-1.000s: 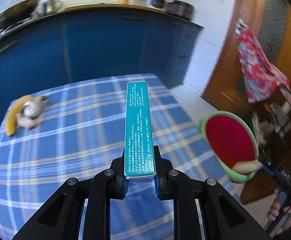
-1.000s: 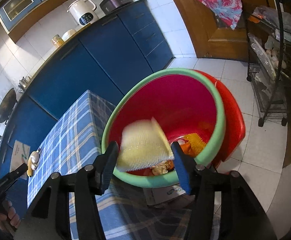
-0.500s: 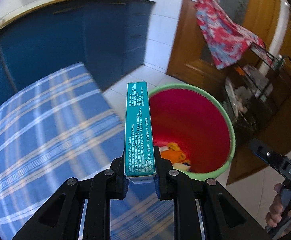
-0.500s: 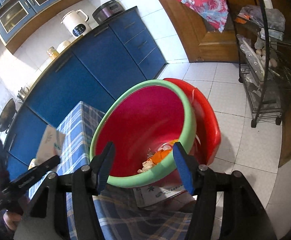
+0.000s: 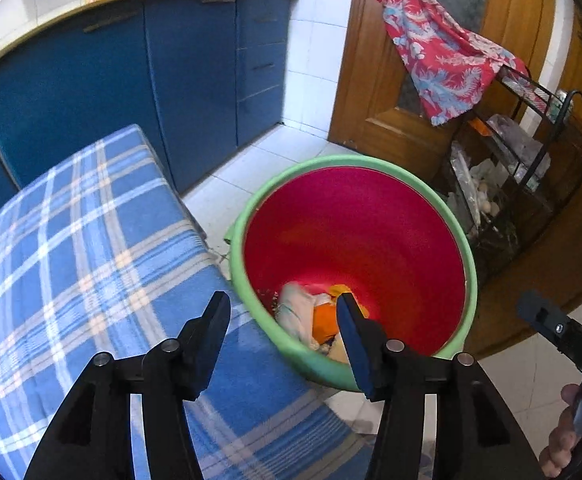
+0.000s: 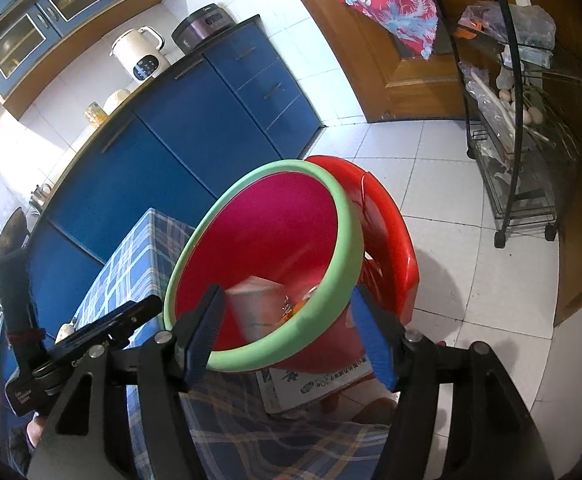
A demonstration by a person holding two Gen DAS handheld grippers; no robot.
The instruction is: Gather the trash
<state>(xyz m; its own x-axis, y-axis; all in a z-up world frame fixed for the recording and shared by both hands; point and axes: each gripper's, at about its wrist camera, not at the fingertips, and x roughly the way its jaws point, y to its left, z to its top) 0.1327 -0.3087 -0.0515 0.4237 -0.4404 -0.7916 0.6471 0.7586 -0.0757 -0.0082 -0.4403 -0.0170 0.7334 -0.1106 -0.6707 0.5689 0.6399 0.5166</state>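
Note:
A red bucket with a green rim [image 5: 467, 256] stands beside the table; it also shows in the right wrist view [image 6: 343, 200]. Trash lies at its bottom [image 5: 311, 316], with a pale box [image 6: 257, 308] blurred inside it. My left gripper [image 5: 283, 328] is open and empty, over the table edge and the bucket's near rim. My right gripper [image 6: 287, 328] is open and empty, just in front of the bucket. The left gripper's body [image 6: 103, 332] shows at the left of the right wrist view.
The table has a blue plaid cloth [image 5: 71, 248]. A red plastic stool [image 6: 387, 232] stands behind the bucket, a cardboard box [image 6: 315, 384] under it. Blue cabinets [image 5: 171, 72], a wooden door [image 5: 391, 92] and a black wire rack [image 6: 523, 128] surround the tiled floor.
My left gripper swung from the table over to the bucket, opened and let go of the teal box, which now lies in the bucket. My right gripper dropped its pale yellow item earlier.

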